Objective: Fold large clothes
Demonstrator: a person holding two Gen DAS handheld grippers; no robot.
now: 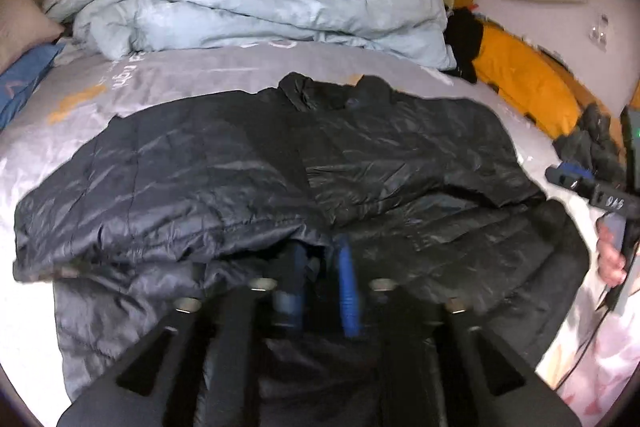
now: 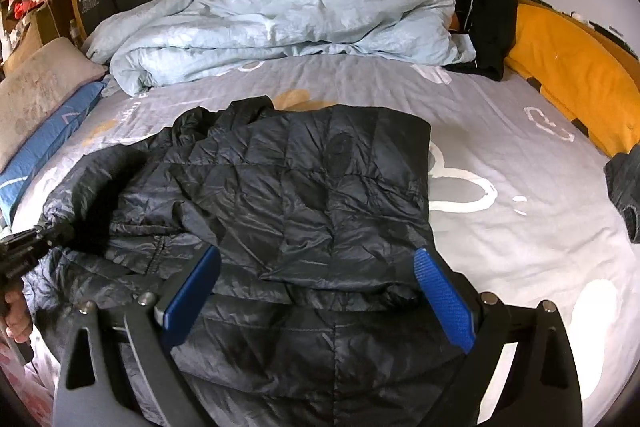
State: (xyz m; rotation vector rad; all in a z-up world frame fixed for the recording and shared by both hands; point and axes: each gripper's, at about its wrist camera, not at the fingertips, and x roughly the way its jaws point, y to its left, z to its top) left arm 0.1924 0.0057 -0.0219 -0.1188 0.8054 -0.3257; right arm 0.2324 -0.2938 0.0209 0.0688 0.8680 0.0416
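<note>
black quilted puffer jacket [image 2: 304, 187] lies half-folded mid-bed on the grey printed bed sheet [image 2: 500, 131]; left claw [image 1: 320, 291] slightly apart, blurred, fabric between, grip unclear; right claw [image 2: 320, 299] wide apart above hem; slippery shell could slide, undoing the fold.

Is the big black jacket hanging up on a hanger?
No, the black jacket lies spread flat on the grey bed sheet, not on any hanger.

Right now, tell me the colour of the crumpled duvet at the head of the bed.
Pale blue duvet, with a faint lighter print; the right wrist view shows it best.
</note>
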